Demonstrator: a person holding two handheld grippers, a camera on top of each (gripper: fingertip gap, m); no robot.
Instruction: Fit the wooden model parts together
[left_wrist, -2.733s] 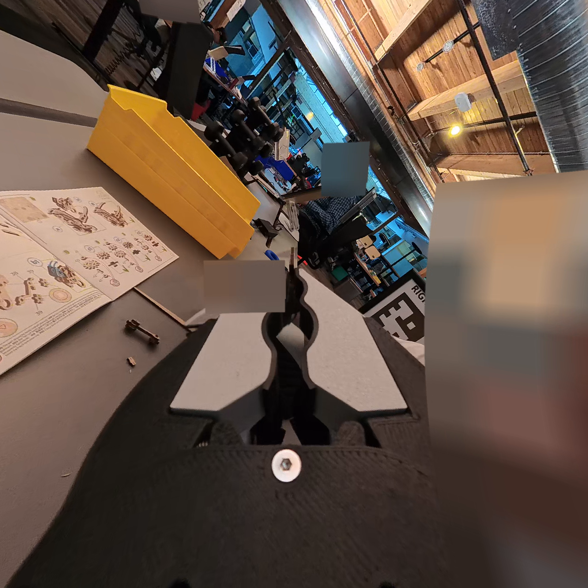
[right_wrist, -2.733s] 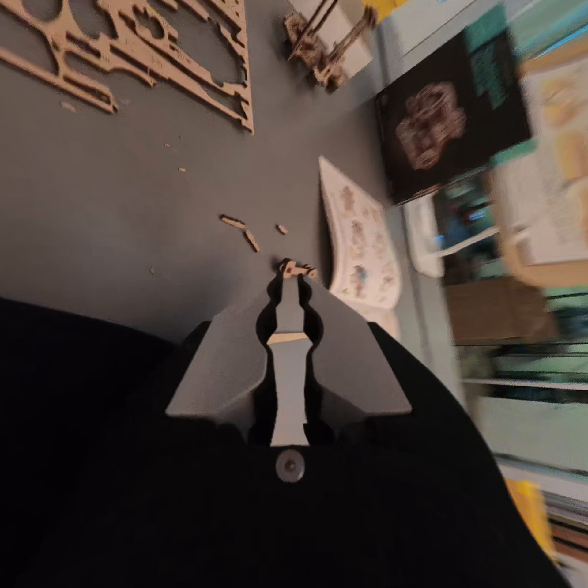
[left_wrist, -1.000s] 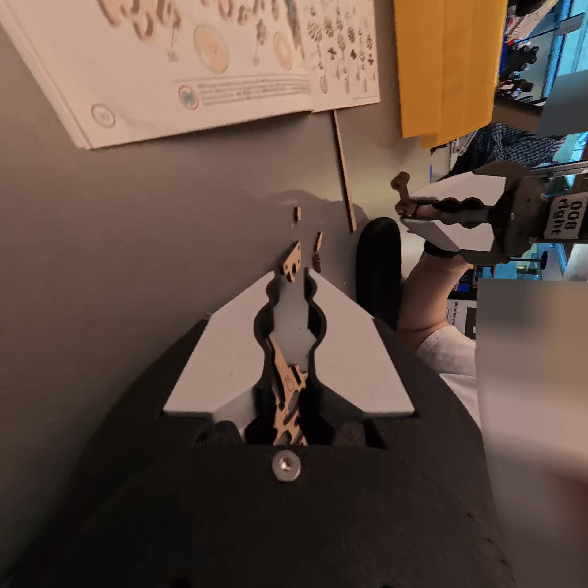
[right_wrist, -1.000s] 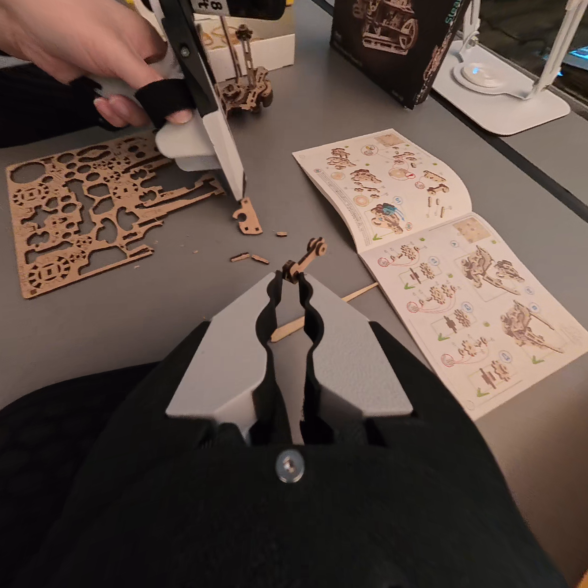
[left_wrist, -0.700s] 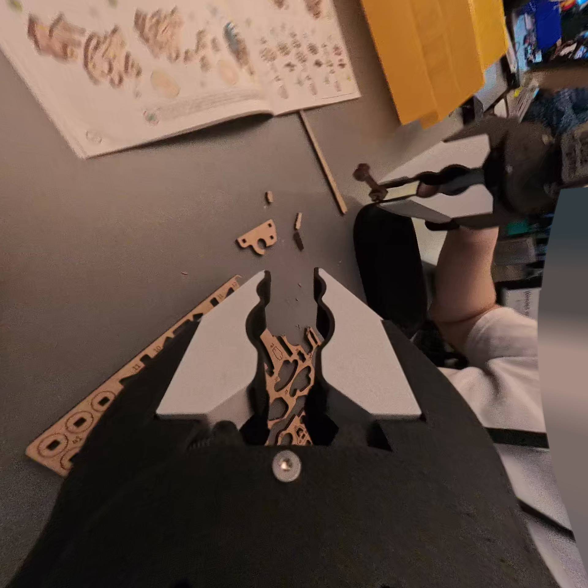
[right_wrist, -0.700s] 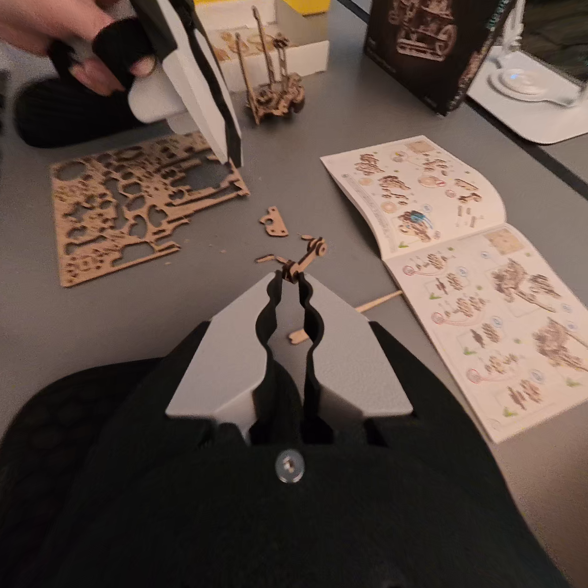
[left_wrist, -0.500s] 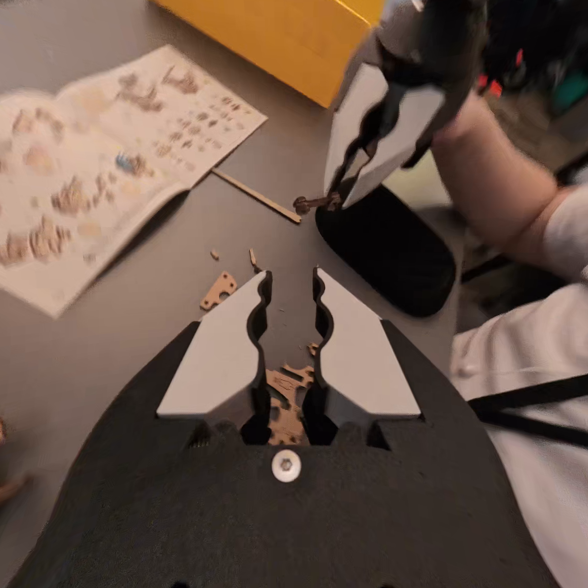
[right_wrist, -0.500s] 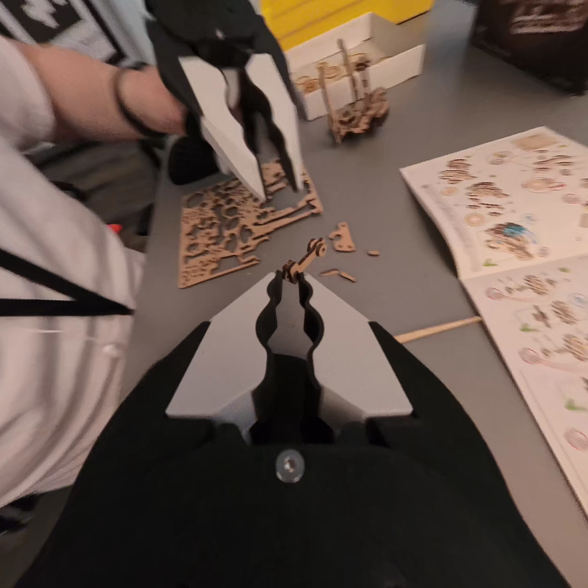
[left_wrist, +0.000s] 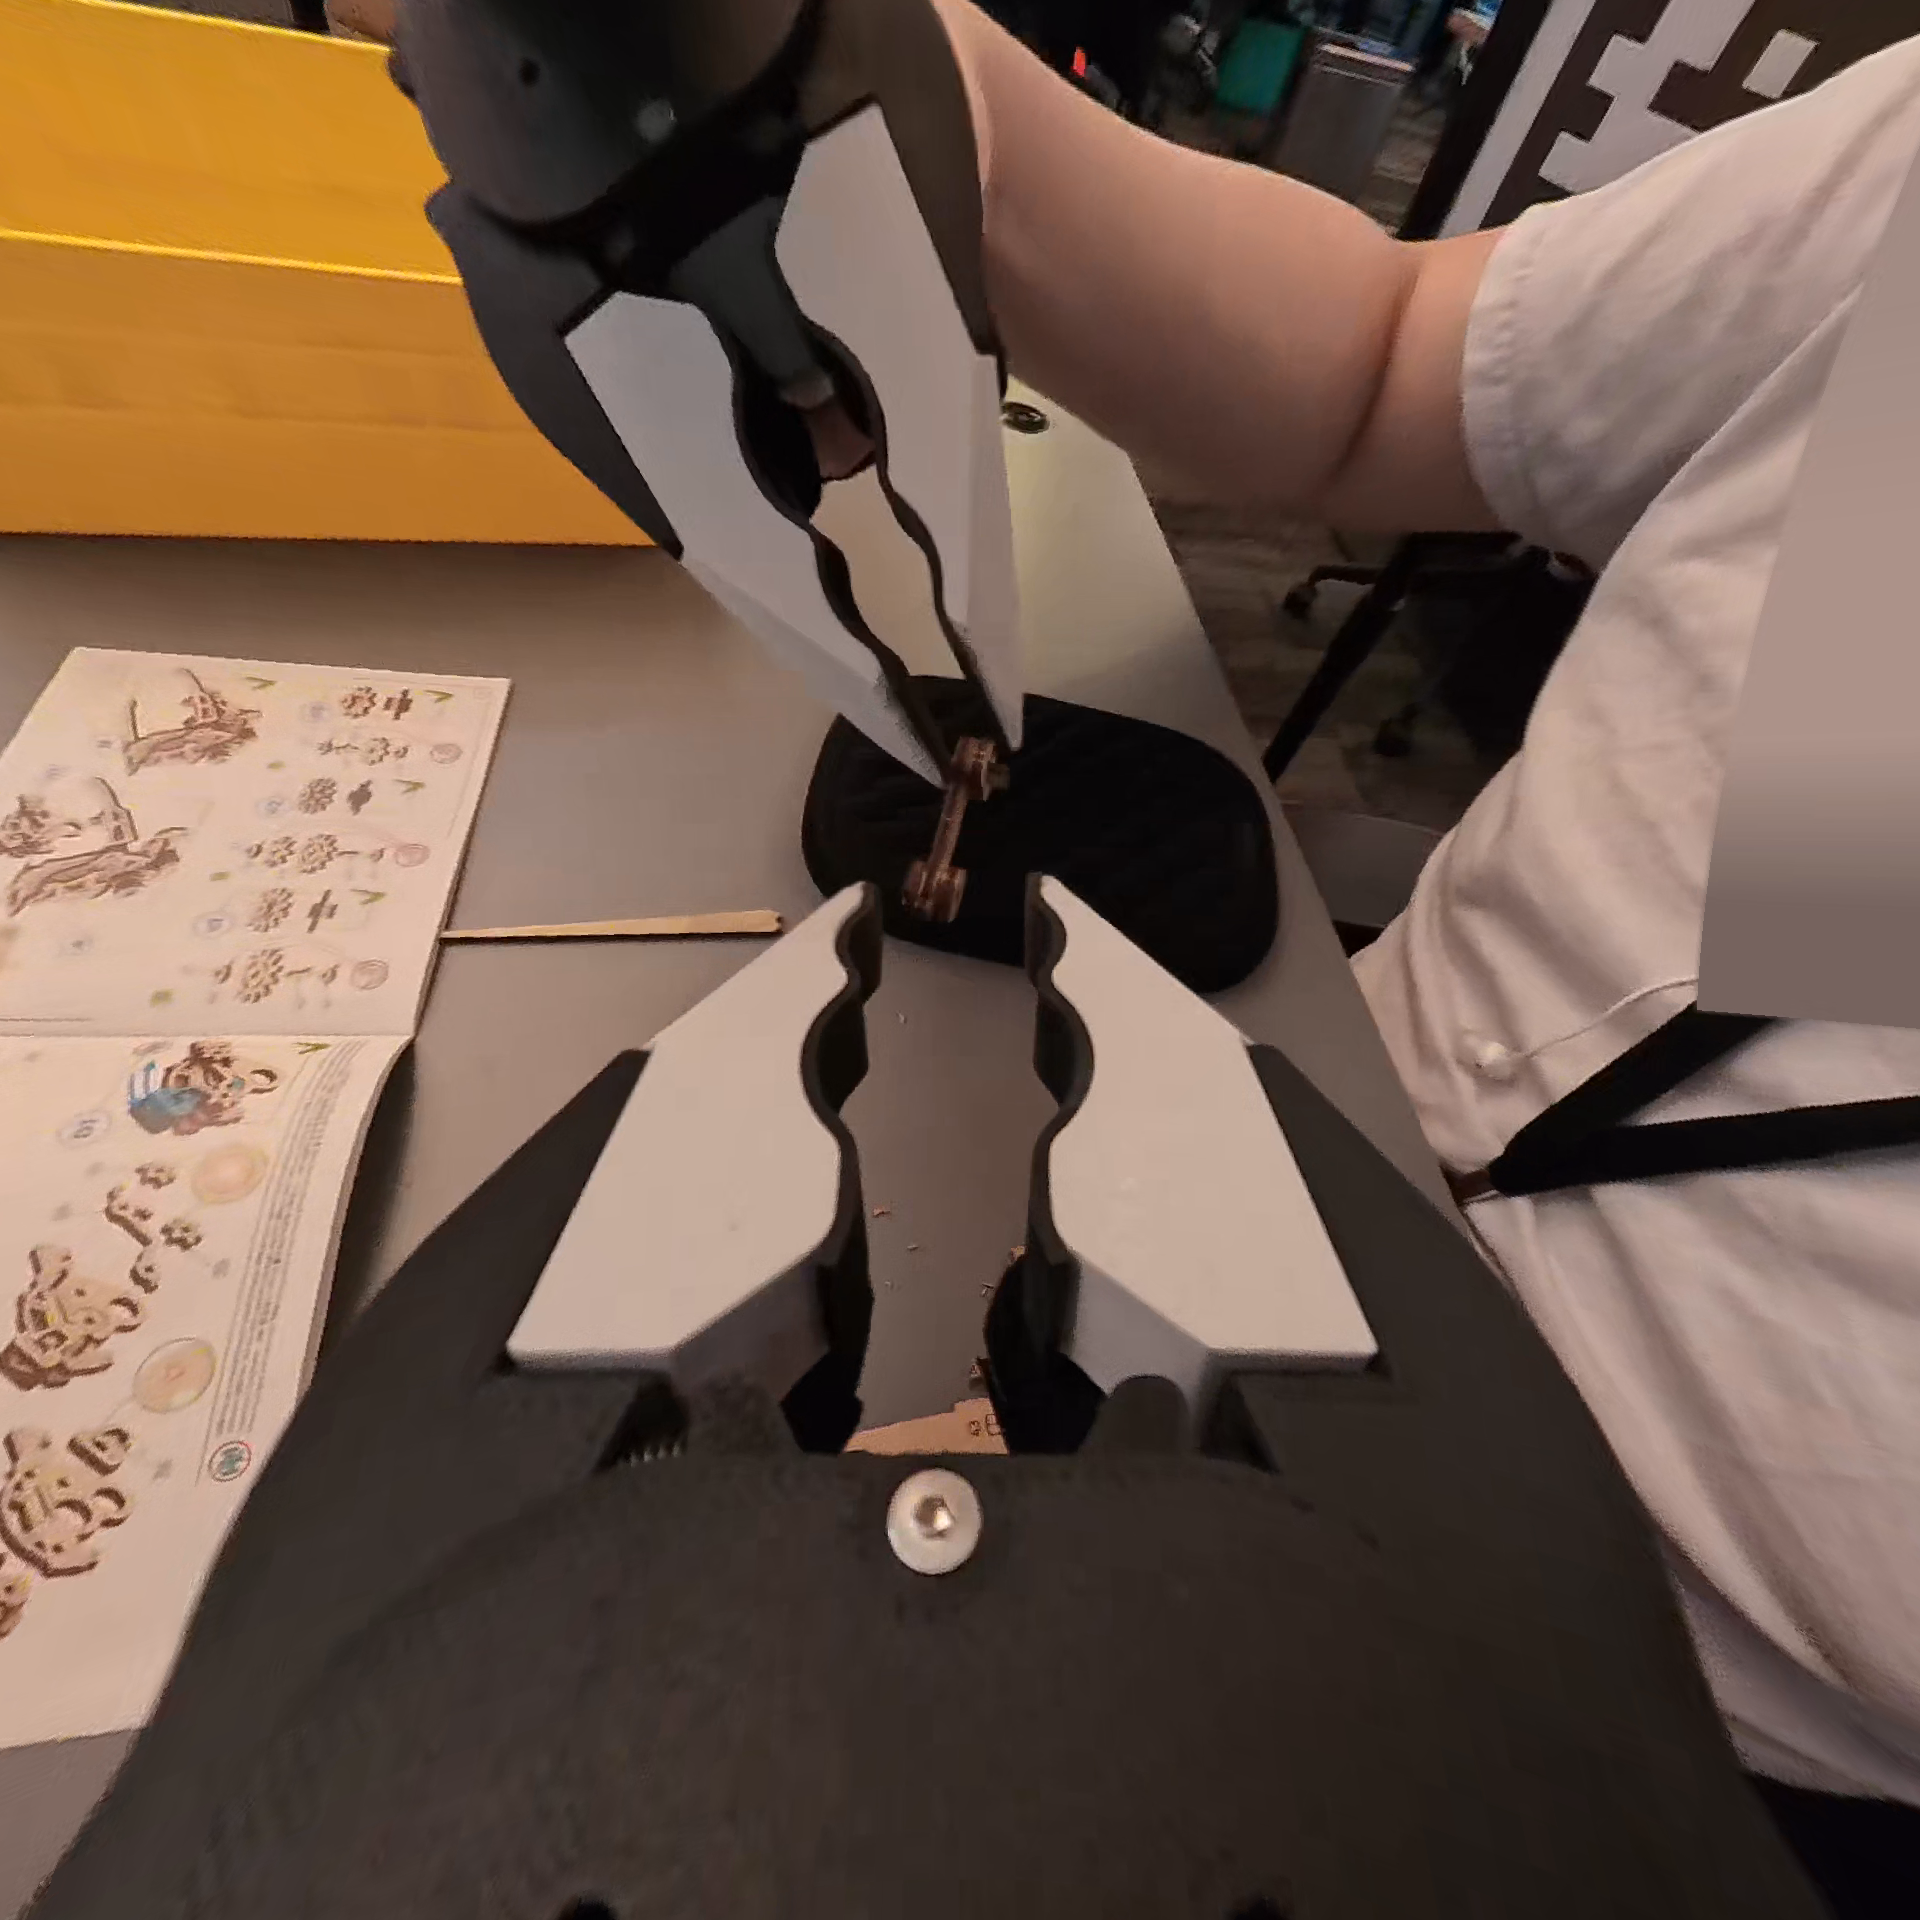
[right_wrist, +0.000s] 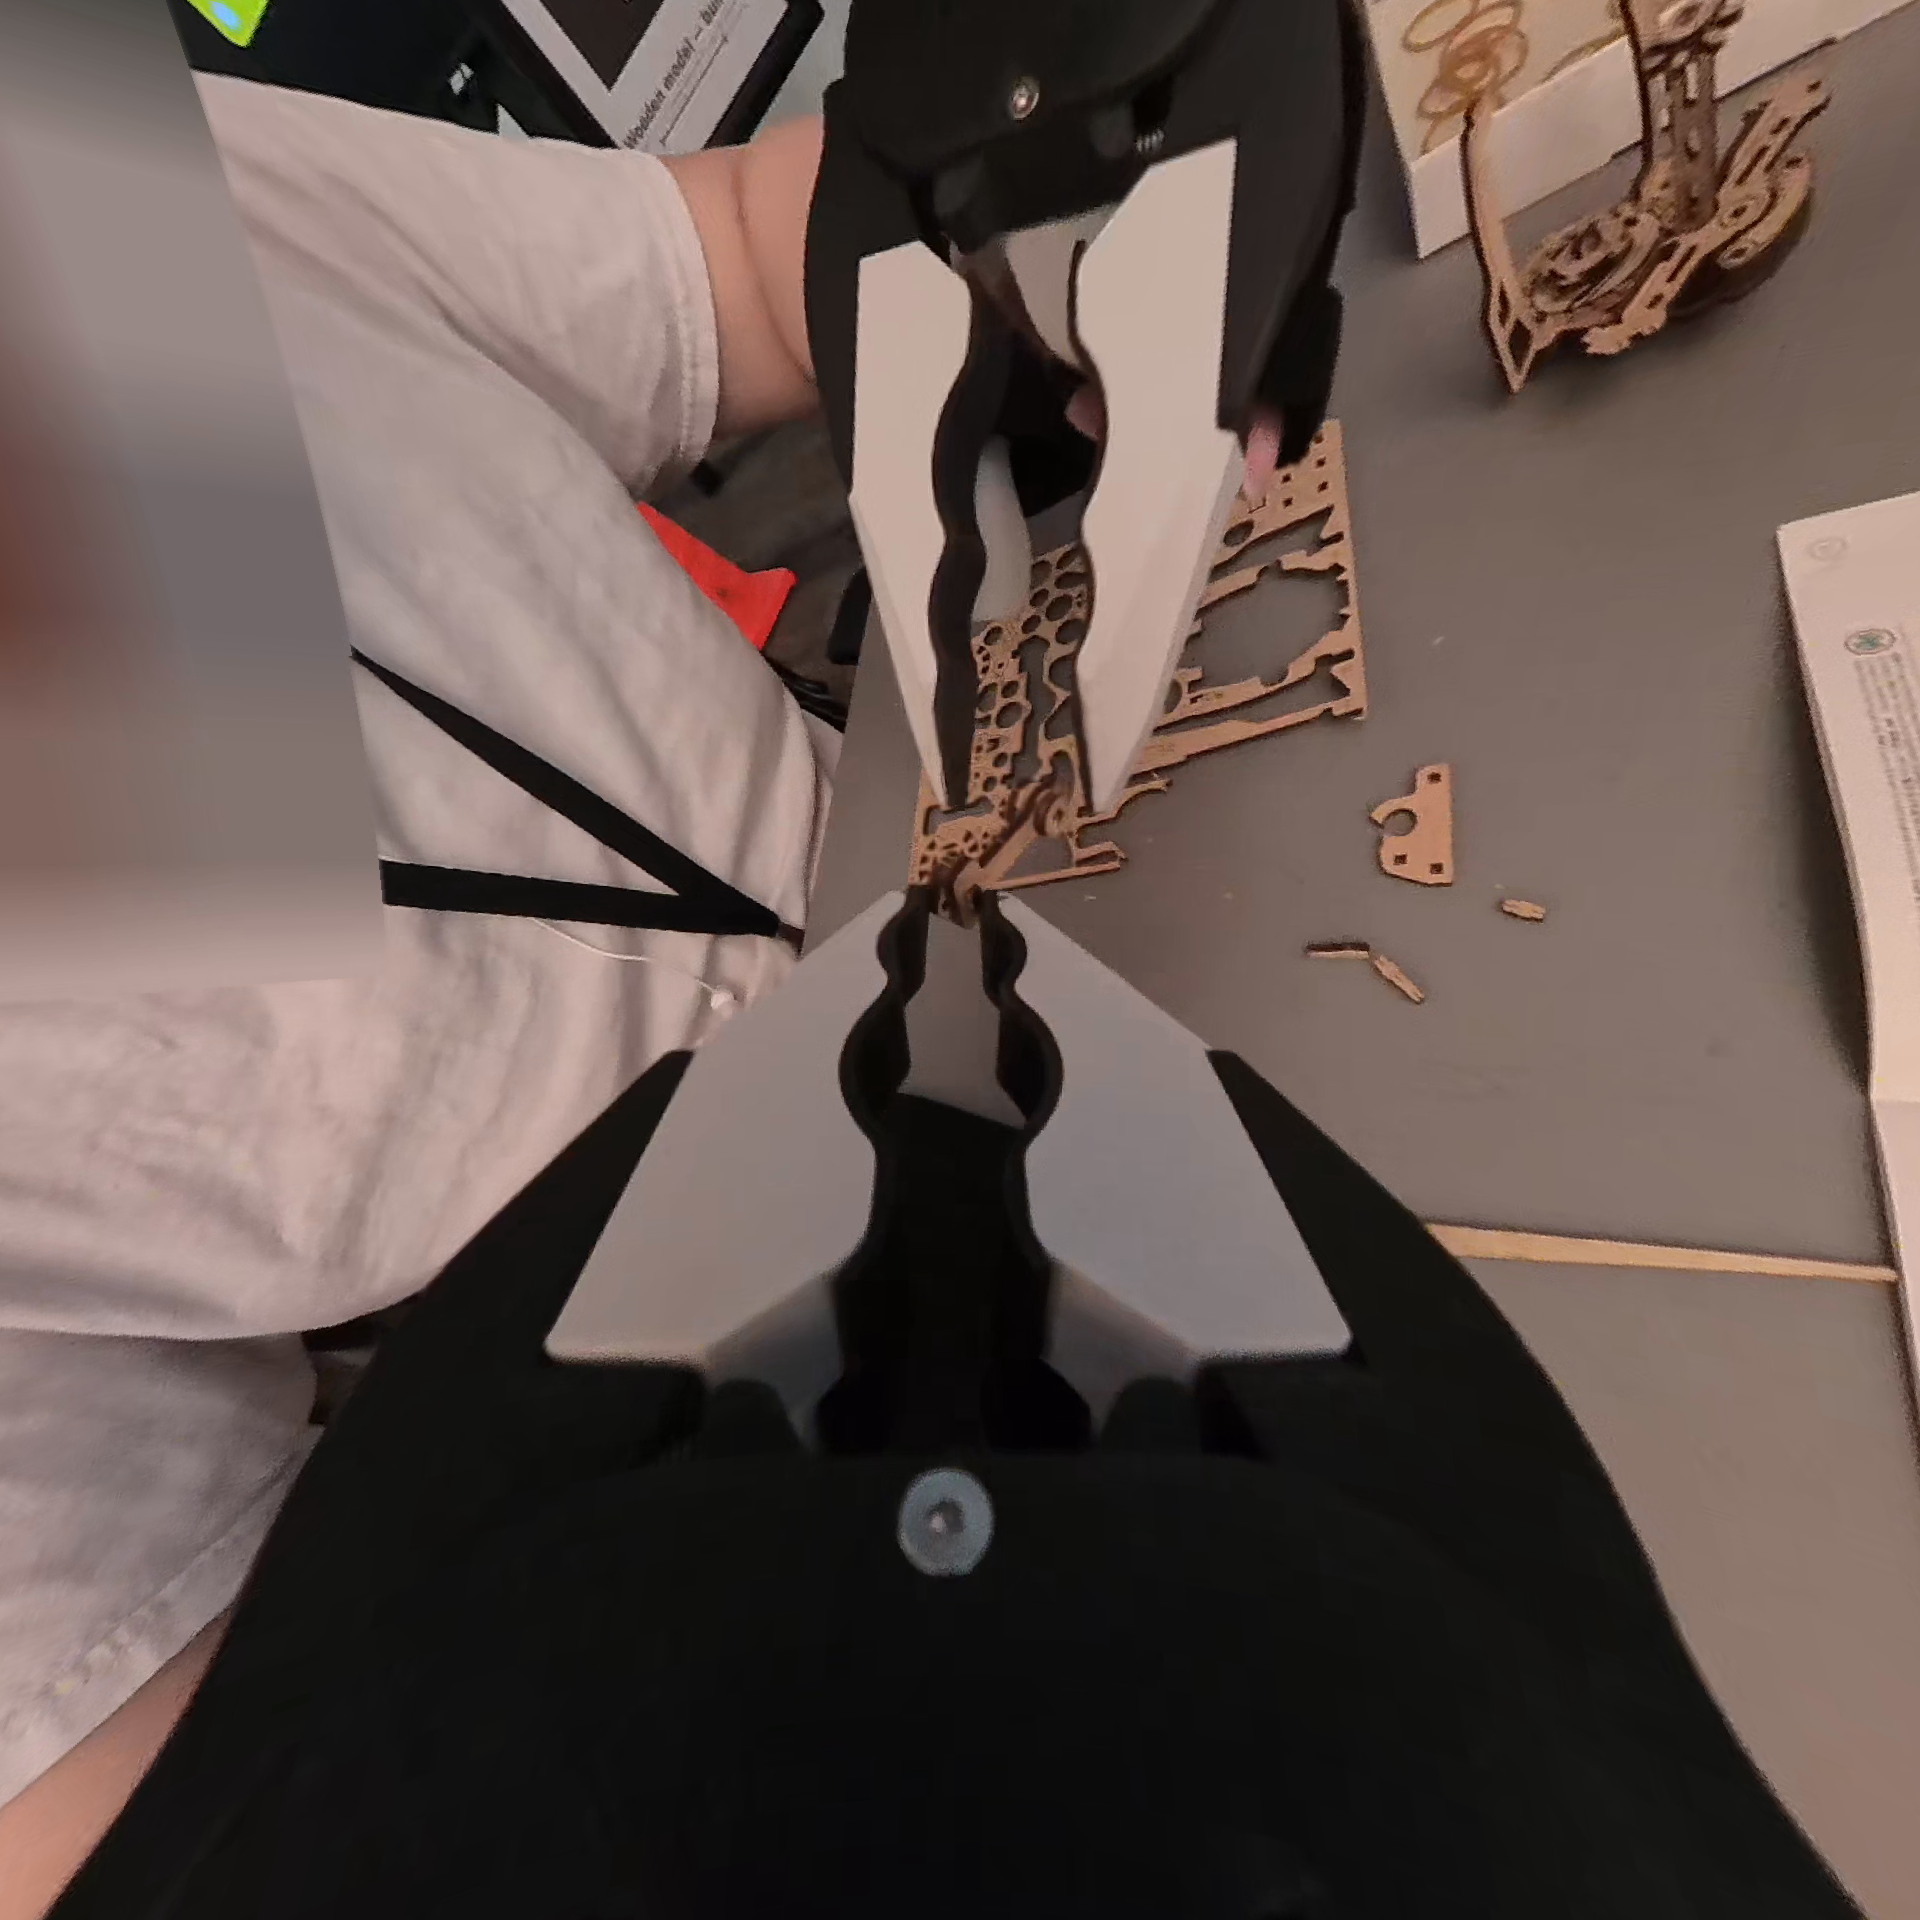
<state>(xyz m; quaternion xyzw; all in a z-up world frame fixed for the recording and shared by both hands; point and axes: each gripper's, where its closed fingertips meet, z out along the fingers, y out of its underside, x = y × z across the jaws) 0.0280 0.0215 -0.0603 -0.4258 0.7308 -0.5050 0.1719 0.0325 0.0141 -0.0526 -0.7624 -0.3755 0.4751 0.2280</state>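
Right gripper (right_wrist: 948, 902) pinches wooden link (right_wrist: 1003, 847); left gripper (left_wrist: 948, 914) gapes.

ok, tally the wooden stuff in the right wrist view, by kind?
Punched-out sheet: 1
Flat bracket piece: 1
Small scraps: 3
Long stick: 1
Part-built model: 1
Link piece, held by the right gripper: 1
Total: 8
The contents of the white box are unclear, so they are not counted.
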